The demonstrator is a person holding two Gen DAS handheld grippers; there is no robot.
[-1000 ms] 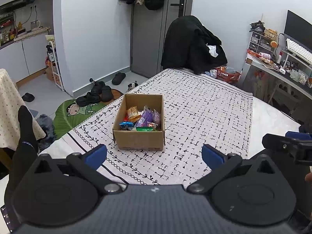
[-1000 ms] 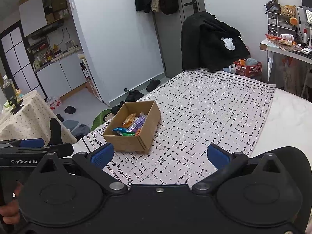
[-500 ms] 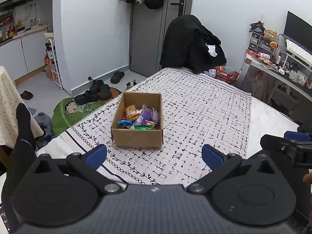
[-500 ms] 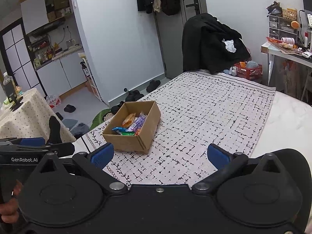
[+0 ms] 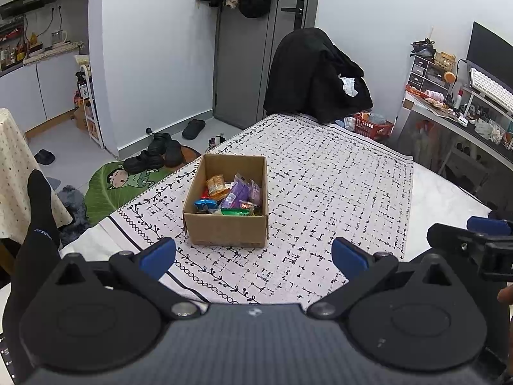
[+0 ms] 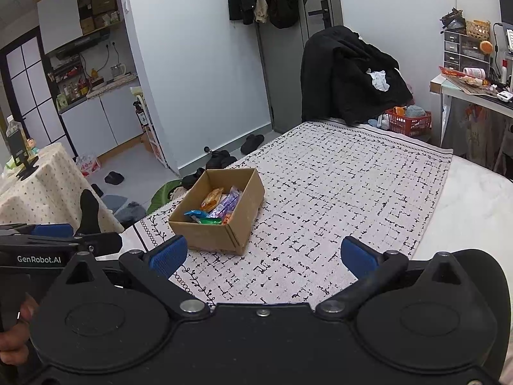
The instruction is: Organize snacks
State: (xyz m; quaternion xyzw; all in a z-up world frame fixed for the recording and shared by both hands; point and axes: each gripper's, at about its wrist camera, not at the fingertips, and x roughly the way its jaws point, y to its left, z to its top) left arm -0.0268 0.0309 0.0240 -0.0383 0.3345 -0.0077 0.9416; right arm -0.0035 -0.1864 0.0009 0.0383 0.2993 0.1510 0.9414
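Left wrist view had the left gripper [image 5: 253,255] hanging above the near edge of the patterned cloth [image 5: 336,179], its blue fingertips [image 5: 157,252] spread wide with nothing between them. The cardboard box [image 5: 226,229] stood on the cloth just ahead and slightly left of centre, well apart from both tools. Inside it the snacks [image 5: 229,197] lay in a loose heap — an orange packet toward the far wall, purple wrappers in the middle, a blue one and a green one against the near wall.

From the right wrist view the right gripper [image 6: 262,256] was likewise fully open and empty, with the box [image 6: 221,211] ahead and to its left, one corner turned toward it. The other tool showed at the left edge of that view, held by a hand [image 6: 14,330].

No snack lay on the cloth outside the box, so the sorting looked all but done, or else the step was to start pulling packets out; the pictures did not settle which. Either way, a good approach would be to come down from above, not from the side — the box walls would block a low reach. Thin foil wrappers slip and crumple, so a pinch across a packet's flat middle would likely hold better than one on a sealed edge. The box looked light and might slide if nudged; steadying its rim with the free tool could help.
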